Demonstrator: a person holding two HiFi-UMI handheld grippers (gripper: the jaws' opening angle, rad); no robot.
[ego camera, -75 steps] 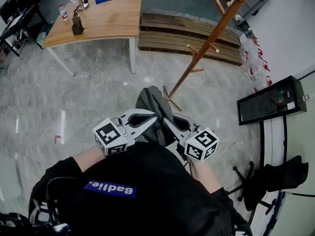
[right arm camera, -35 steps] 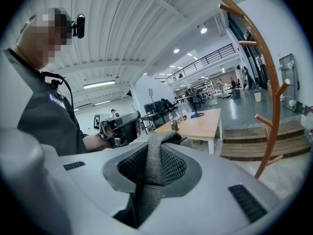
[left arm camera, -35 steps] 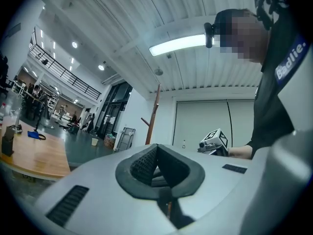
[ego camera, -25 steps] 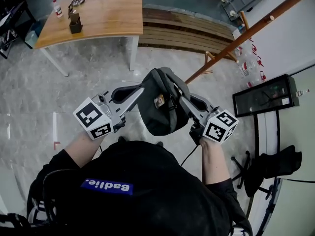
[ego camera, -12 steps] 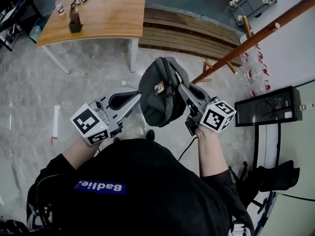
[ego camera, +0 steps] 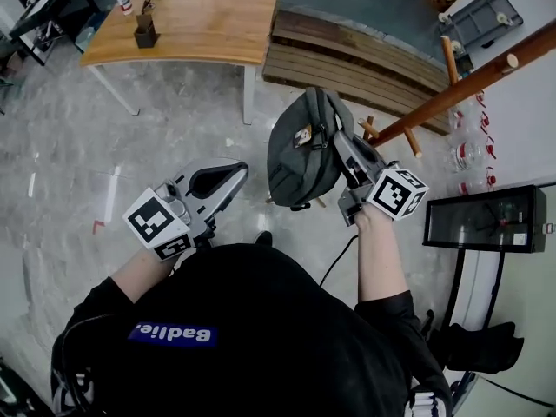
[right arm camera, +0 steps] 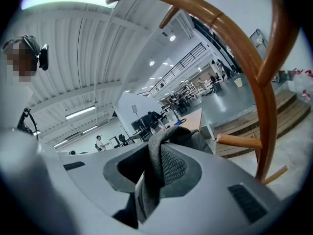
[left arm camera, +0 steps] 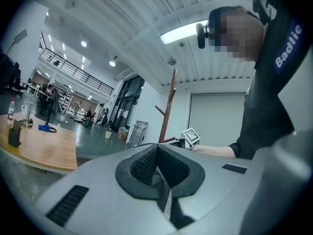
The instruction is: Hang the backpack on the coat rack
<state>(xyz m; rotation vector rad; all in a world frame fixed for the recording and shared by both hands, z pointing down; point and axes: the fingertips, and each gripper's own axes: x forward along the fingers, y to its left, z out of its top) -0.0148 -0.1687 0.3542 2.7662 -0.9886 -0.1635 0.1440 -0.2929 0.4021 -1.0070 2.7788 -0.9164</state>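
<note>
The right tool (ego camera: 340, 146) is clamping its jaws on a grey strap (right arm camera: 155, 153) of the backpack (ego camera: 300, 159), with the fabric bunching between the pads in the right gripper view, and it is carrying the bag alone. The left tool (ego camera: 233, 177) is hanging low in front of the person with its jaws pressed together on nothing. A second ago that left tool was lying against the bag's side; now it is standing well apart from it. The bag is hanging in the air nearer the coat rack (ego camera: 469, 81), just beside its slanting wooden pole. By my reading the carry is nearing its end, and lifting the strap over a peg (right arm camera: 239, 141) is still waiting to be done. The person's black shirt (ego camera: 261, 320) is showing "Badlie." in white on a blue patch, while the small tan tag (ego camera: 303, 135) on the bag is staying too small to read
</note>
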